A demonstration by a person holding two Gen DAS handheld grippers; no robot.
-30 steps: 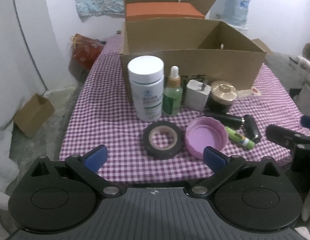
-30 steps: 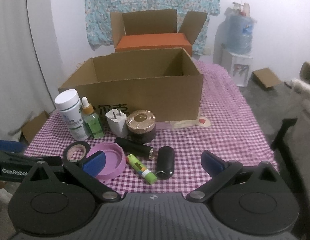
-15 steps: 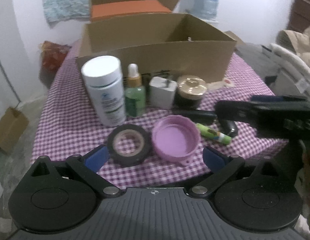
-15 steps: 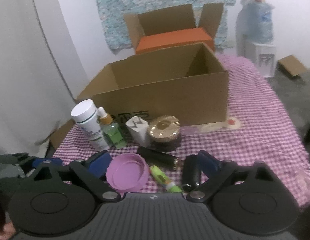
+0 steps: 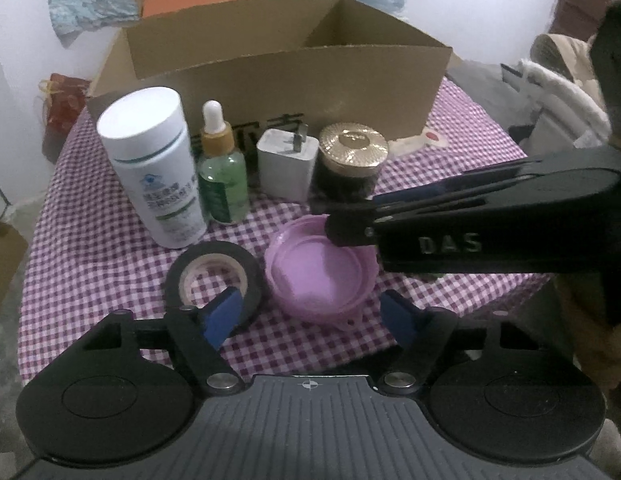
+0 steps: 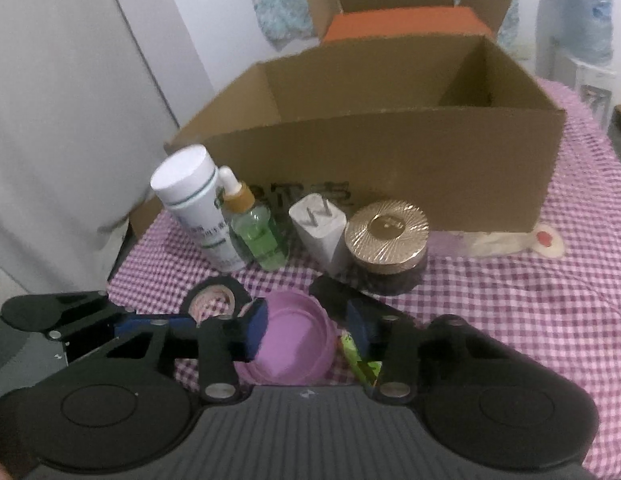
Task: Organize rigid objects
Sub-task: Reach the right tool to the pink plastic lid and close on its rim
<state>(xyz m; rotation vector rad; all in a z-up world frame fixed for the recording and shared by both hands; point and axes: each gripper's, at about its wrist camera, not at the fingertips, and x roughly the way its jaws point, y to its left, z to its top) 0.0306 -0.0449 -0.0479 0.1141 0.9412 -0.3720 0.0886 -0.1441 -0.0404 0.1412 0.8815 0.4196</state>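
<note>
On the purple checked cloth a pink lid [image 5: 322, 270] lies open side up, next to a black tape roll [image 5: 214, 276]. Behind them stand a white bottle [image 5: 154, 168], a green dropper bottle [image 5: 222, 176], a white charger plug [image 5: 286, 168] and a gold-lidded jar [image 5: 352, 164]. My left gripper [image 5: 314, 314] is open, its fingers straddling the near side of the pink lid. My right gripper [image 6: 306, 320] is open just over the pink lid [image 6: 294, 344], and reaches in from the right in the left wrist view [image 5: 350, 224]. A green tube [image 6: 360, 360] lies under its right finger.
An open cardboard box [image 5: 270, 68] stands behind the row of objects, and shows in the right wrist view [image 6: 390, 128]. A second box with an orange insert [image 6: 406, 20] sits further back. The table's near edge lies just below both grippers. A water jug [image 6: 578, 20] stands at far right.
Both grippers have moved in toward the pink lid. The right gripper swung left over it and its jaws narrowed. The objects on the cloth have not moved.
</note>
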